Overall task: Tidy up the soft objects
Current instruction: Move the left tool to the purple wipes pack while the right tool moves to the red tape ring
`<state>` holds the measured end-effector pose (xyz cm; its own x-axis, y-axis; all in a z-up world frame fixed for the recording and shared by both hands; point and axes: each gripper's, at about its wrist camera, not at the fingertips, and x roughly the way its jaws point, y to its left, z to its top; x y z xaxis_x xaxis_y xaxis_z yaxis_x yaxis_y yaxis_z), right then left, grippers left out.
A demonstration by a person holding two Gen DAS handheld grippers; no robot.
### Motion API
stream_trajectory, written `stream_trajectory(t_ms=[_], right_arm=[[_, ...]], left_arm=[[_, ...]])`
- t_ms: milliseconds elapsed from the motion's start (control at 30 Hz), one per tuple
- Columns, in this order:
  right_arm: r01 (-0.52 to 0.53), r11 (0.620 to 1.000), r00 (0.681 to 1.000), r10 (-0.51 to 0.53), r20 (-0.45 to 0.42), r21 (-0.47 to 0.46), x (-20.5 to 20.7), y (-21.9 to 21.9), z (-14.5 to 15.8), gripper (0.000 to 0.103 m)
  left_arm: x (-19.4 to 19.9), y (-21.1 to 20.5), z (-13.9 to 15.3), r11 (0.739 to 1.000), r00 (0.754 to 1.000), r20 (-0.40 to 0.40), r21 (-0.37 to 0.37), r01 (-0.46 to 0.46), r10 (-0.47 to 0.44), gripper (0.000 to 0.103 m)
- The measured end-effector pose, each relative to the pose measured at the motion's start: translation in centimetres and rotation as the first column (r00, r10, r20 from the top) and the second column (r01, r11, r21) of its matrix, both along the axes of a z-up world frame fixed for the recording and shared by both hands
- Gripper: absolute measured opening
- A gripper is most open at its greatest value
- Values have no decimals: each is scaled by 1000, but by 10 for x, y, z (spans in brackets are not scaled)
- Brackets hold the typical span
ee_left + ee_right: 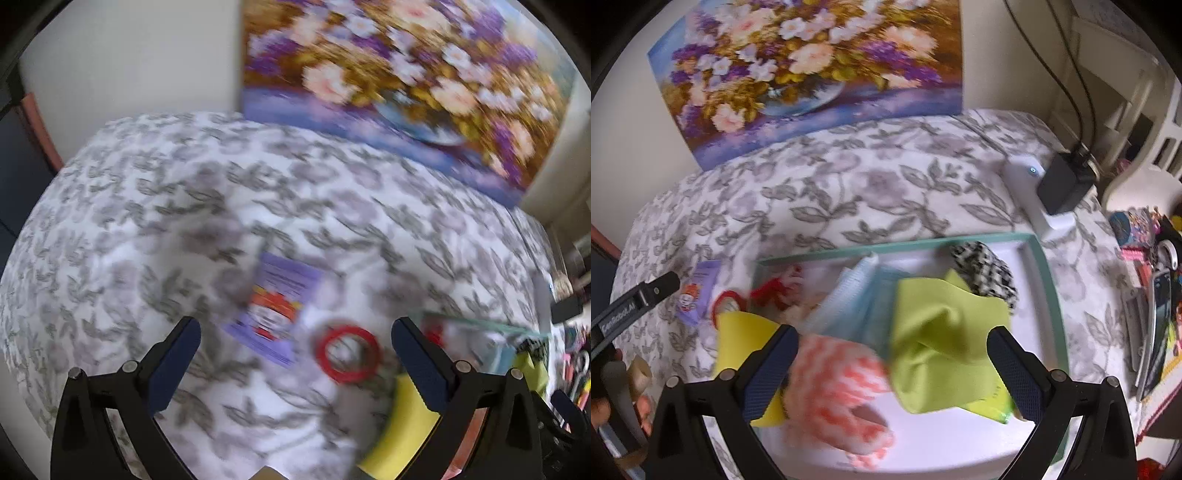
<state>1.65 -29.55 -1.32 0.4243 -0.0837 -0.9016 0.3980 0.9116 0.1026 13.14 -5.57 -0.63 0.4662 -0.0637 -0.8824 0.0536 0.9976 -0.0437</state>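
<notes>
A floral painting [809,74] leans against the wall across the top of the right wrist view, behind a bed covered in a grey leaf-print sheet [849,184]. At the right edge sit a white device [1034,192] and a black adapter [1063,184] with cables running up. A teal-rimmed white tray [1047,295] fills the middle of that frame. Piled in it are a lime-green cloth [938,332] at centre, a pale blue cloth [849,306] to its left, a black-and-white checked cloth [990,273] toward the upper right, and a fuzzy pink-and-white sock [842,387] low in the frame. A yellow cloth [742,332] hangs over the tray's left rim.

The right gripper [892,373] hovers over the tray with its jaws spread wide; the sock lies between them, but neither pad presses on it.

In the blurred left wrist view, the left gripper [295,365] is likewise wide apart and holds nothing. Beyond it on the sheet lie a purple packet [273,306] and a red ring [347,354], just left of the tray.
</notes>
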Motion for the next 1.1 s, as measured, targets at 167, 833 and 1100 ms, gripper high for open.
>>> stream_trajectory(t_ms=[167, 833, 1100], right_arm=[[-54, 999, 995, 54, 81, 3, 18, 29, 14, 103], [-345, 937, 939, 345, 12, 58, 115, 165, -39, 87], [-329, 943, 941, 331, -67, 41, 124, 163, -67, 76]], left_arm=[[11, 41, 8, 996, 995, 50, 0, -85, 85, 103], [40, 97, -34, 981, 980, -47, -8, -194, 194, 103], [50, 91, -53, 979, 973, -127, -43, -200, 193, 103]])
